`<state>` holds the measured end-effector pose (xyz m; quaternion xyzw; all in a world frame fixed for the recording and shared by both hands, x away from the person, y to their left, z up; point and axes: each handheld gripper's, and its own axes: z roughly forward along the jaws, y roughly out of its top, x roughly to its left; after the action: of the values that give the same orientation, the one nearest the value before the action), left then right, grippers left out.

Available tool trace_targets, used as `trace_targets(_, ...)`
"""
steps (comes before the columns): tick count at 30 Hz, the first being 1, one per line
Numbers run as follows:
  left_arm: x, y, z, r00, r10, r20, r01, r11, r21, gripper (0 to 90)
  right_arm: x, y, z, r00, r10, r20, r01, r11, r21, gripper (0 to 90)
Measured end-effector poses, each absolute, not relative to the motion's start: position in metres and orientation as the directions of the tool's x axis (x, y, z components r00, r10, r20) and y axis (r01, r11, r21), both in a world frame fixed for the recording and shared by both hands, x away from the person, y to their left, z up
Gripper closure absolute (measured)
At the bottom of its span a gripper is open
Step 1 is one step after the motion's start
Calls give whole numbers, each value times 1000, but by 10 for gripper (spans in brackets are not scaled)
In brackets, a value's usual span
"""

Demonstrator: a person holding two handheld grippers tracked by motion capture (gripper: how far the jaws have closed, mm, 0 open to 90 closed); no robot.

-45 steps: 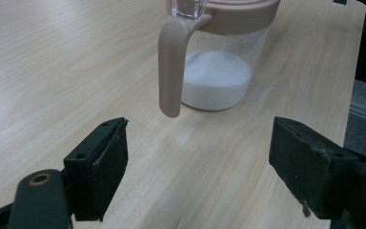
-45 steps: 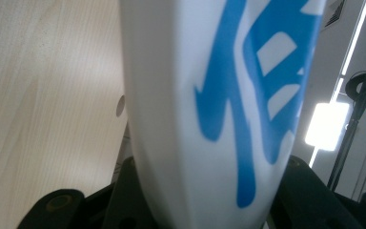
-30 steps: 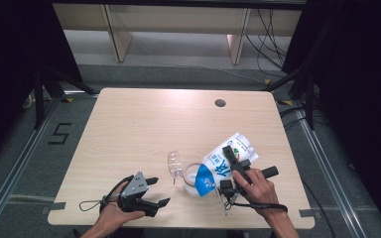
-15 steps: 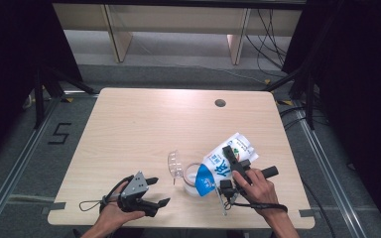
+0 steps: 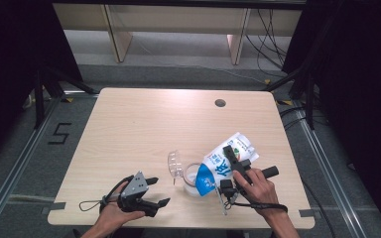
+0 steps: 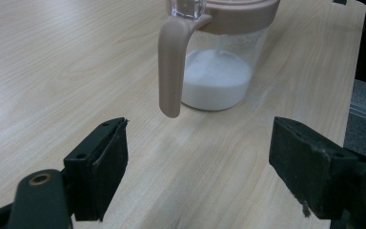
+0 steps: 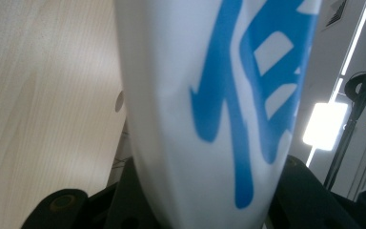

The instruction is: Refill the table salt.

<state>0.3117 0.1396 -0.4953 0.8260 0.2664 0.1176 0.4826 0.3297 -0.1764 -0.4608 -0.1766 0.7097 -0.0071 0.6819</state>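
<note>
A clear container with a pink rim stands near the table's front edge, its clear lid flipped open to the left. In the left gripper view the container holds white powder, and a pink tab hangs from its rim. A white pouch with blue print is tilted, its blue end over the container's mouth. My right gripper is shut on the pouch, which rises between its jaws. My left gripper rests open at the front left, pointing at the container, nothing between its pads.
The light wooden table has a round cable hole at the back right. Wooden shelf legs stand beyond the far edge. Dark stands and cables flank both sides. My left gripper sits close to the front edge.
</note>
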Motion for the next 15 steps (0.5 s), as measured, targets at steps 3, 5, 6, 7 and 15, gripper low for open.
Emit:
trace_targets(3, 312, 140, -495, 830, 554, -64, 327, -391, 860, 206, 329, -176, -461, -9, -256, -967, -242, 939, -246, 687)
trace_targets(5, 312, 140, -495, 831, 553, -63, 326, -392, 860, 206, 329, -176, -461, -7, -259, -966, -243, 937, -250, 688)
trace_targets(6, 312, 140, -495, 832, 552, -49, 321, -407, 855, 206, 329, -176, -461, -8, -260, -966, -243, 937, -250, 689)
trace_targets(7, 313, 141, -495, 833, 551, -46, 319, -411, 854, 206, 329, -176, -460, -8, -262, -965, -243, 937, -252, 690)
trace_targets(15, 312, 140, -495, 830, 554, -63, 327, -392, 860, 206, 329, -176, -460, -9, -254, -967, -240, 939, -245, 696)
